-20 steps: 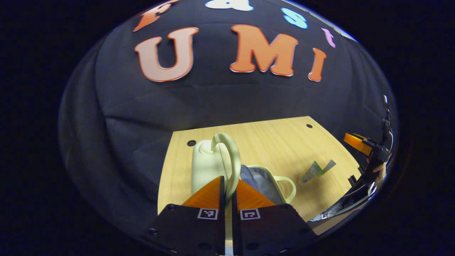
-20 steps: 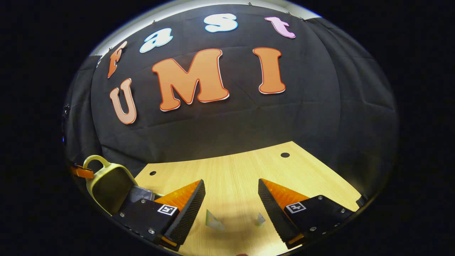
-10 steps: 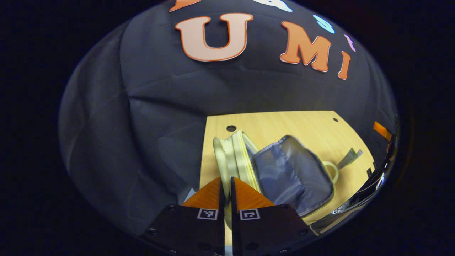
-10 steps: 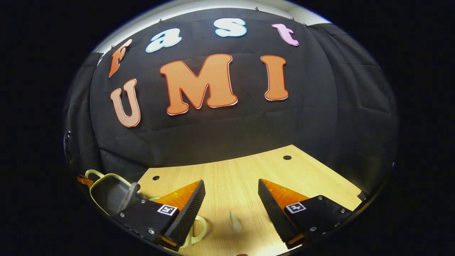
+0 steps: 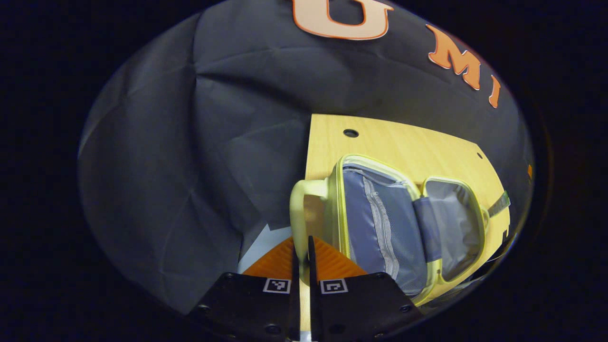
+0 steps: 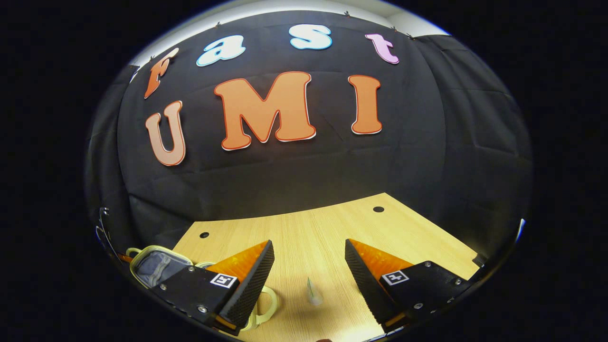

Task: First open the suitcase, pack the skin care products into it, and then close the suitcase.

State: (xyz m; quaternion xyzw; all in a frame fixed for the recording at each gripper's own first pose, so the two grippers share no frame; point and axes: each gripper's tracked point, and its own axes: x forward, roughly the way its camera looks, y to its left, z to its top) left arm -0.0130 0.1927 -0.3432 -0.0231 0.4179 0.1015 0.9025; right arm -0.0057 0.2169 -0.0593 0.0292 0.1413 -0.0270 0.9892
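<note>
On table (image 5: 380, 142) — suitcase (image 5: 403, 223) now flat open; left gripper (image 5: 301, 251) pinches handle (image 5: 298, 213) (right gripper (image 6: 308, 266) agape, empty).

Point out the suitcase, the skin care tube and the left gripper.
suitcase (image 5: 380, 223): left gripper view, grey lining of the opened half.
skin care tube (image 6: 312, 291): right gripper view, its body on the table.
left gripper (image 5: 301, 247): left gripper view, between fingertips pinching the handle.
</note>
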